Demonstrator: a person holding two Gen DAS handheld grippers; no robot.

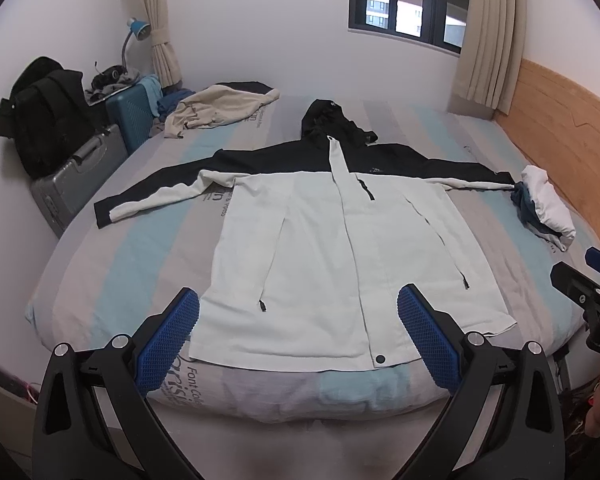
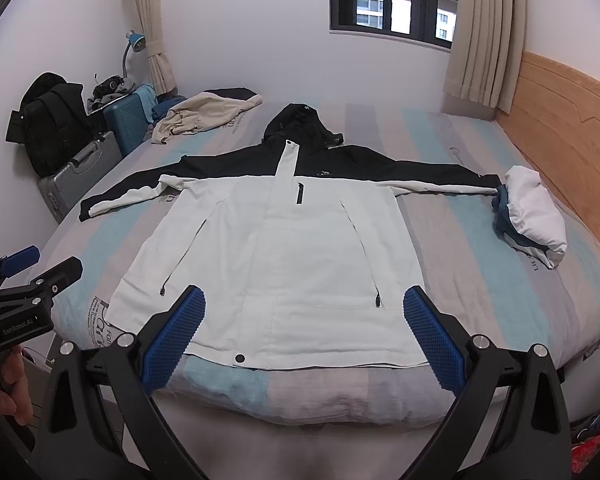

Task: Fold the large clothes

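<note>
Both tools, left (image 1: 298, 308) and right (image 2: 304, 308), spread wide, grasping nothing; jacket (image 1: 320, 240) flat on bed (image 1: 140, 248)

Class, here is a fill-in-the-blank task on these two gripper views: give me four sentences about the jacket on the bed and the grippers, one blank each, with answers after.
1. The jacket lies flat on the ____, front side up.
2. Its hood is ____ in colour.
3. Both sleeves are spread ____ to the sides.
4. The left gripper and the right gripper are both ____, holding nothing.

Answers: bed; black; outward; open
</note>
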